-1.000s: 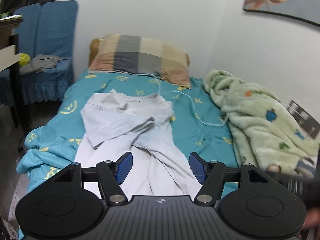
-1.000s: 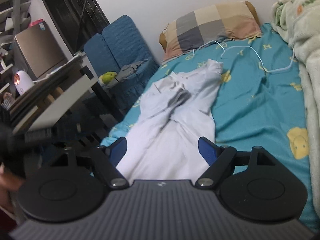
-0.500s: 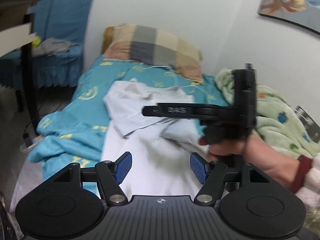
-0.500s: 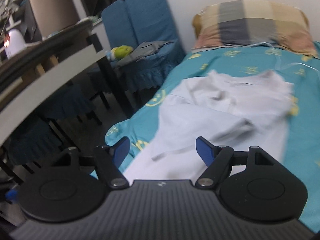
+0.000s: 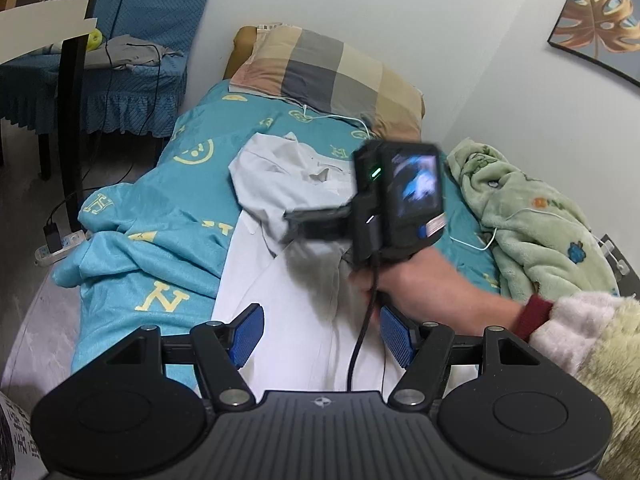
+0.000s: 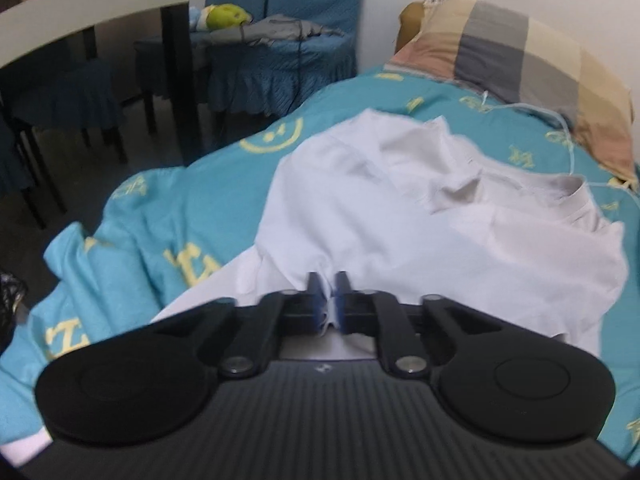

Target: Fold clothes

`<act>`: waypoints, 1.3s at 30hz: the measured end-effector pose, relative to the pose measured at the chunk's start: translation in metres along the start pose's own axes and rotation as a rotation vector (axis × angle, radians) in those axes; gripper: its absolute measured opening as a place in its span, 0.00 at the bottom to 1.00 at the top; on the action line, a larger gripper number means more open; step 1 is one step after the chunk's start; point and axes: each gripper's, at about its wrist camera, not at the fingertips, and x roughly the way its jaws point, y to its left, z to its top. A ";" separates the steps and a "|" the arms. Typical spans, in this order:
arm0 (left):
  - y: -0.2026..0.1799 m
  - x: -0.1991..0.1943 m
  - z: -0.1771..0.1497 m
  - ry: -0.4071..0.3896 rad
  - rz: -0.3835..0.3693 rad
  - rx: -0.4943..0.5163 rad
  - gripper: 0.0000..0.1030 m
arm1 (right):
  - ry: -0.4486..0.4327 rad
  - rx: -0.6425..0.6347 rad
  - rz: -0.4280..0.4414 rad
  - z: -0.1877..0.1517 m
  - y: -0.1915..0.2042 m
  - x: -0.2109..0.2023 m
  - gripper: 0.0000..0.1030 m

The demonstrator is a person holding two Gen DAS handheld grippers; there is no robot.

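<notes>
Nearest the left wrist camera, the left gripper (image 5: 322, 336) hovered low over the foot of the bed with its blue pads spread wide and nothing between them. Just past it, the person's right hand (image 5: 404, 280) held the right gripper (image 6: 329, 300), whose pads were pinched tight on a fold of the white shirt (image 6: 400, 216), somewhere along the shirt's near, rumpled part; which part of the garment that fold belonged to could not be told.

The shirt lay lengthwise down the middle of the teal bedsheet (image 5: 168, 216). Its lower part ran fairly flat toward the cameras, while the upper part was bunched, with a flap turned over and the collar (image 6: 560, 192) showing at the far end. As a judgement, the fold was not finished: the cloth was neither squared nor stacked into a neat packet, and much smoothing and doubling-over remained. Whether the turned flap was a deliberate fold or plain rumpling could not be settled.

Counted: two grippers, one white shirt, one bedsheet, one green fleece blanket (image 5: 536, 220) heaped at the right side of the bed, one checked pillow (image 5: 332, 76) at the head, a thin white cable (image 5: 340, 118) trailing before it, one blue-covered chair (image 5: 132, 52) beyond with grey cloth on its seat, and one framed leaf picture (image 5: 596, 20) on the wall.
</notes>
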 end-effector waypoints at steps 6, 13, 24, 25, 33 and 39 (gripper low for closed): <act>-0.005 -0.002 0.000 -0.009 0.014 0.002 0.65 | -0.123 0.129 0.014 0.044 -0.048 -0.023 0.06; -0.007 0.018 -0.002 0.033 0.026 0.008 0.65 | -0.203 0.282 -0.108 0.078 -0.138 -0.006 0.05; 0.003 0.064 -0.009 0.129 0.073 0.014 0.65 | -0.054 0.406 -0.258 0.030 -0.217 0.086 0.04; 0.003 0.066 -0.009 0.133 0.074 0.016 0.65 | -0.055 0.419 -0.255 0.025 -0.219 0.087 0.05; 0.007 0.067 -0.010 0.137 0.091 -0.003 0.65 | -0.131 0.456 -0.192 0.020 -0.200 -0.015 0.07; 0.001 0.050 -0.013 0.114 0.104 -0.001 0.65 | -0.134 0.453 -0.111 -0.019 -0.143 -0.149 0.07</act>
